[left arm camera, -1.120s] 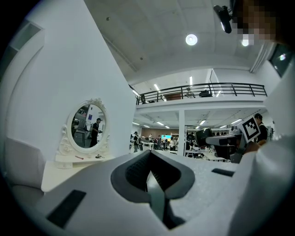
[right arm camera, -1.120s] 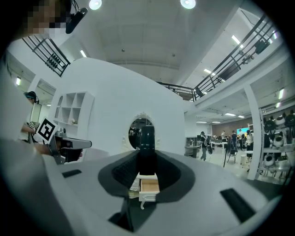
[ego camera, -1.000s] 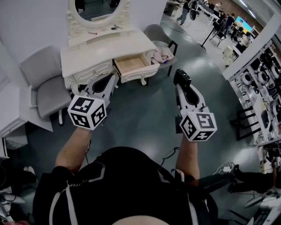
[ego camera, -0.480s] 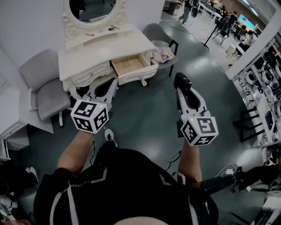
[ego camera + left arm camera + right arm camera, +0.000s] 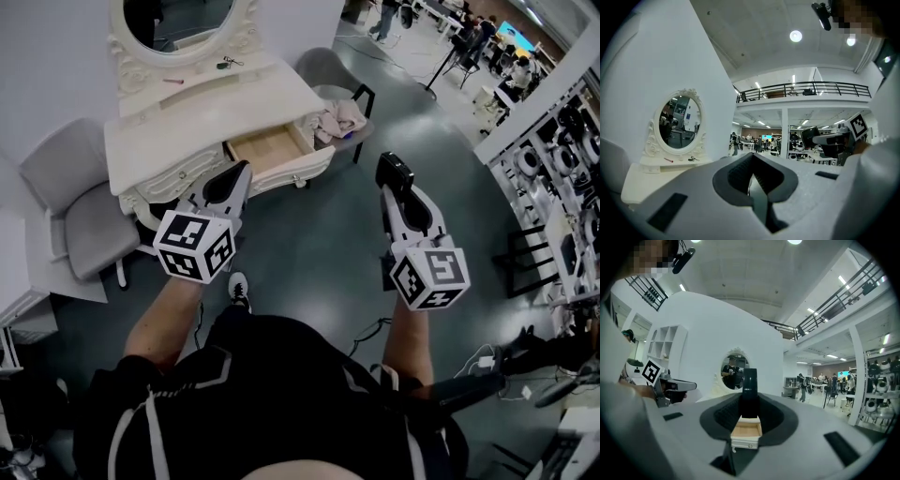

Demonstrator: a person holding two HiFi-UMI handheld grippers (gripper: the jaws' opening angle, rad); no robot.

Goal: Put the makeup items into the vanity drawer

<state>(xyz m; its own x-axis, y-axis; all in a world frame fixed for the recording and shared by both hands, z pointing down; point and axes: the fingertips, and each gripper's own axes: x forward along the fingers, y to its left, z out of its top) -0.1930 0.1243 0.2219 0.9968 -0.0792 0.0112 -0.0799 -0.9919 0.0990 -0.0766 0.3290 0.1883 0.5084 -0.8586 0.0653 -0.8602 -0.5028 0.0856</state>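
Note:
The white vanity (image 5: 187, 112) with its oval mirror (image 5: 178, 19) stands ahead at upper left. Its wooden drawer (image 5: 265, 150) is pulled open and looks bare inside. My right gripper (image 5: 394, 171) is shut on a black upright makeup tube (image 5: 750, 390), held level in the air to the right of the drawer and apart from it. Through its jaws the drawer (image 5: 746, 431) shows straight ahead. My left gripper (image 5: 241, 172) hovers just in front of the drawer, jaws together with nothing in them. A small red item (image 5: 173, 81) and a black item (image 5: 225, 64) lie on the vanity's upper shelf.
A grey chair (image 5: 66, 202) stands left of the vanity. Another chair (image 5: 337, 117) with a crumpled cloth on it is right of the drawer. Racks of equipment (image 5: 562, 187) line the right side. People stand far behind. My shoe (image 5: 239, 291) shows on the grey floor.
Both grippers have come closer to the vanity, which has slid left in the head view. The left gripper's tip now reaches the drawer's front. The right grip on the black tube is unchanged.

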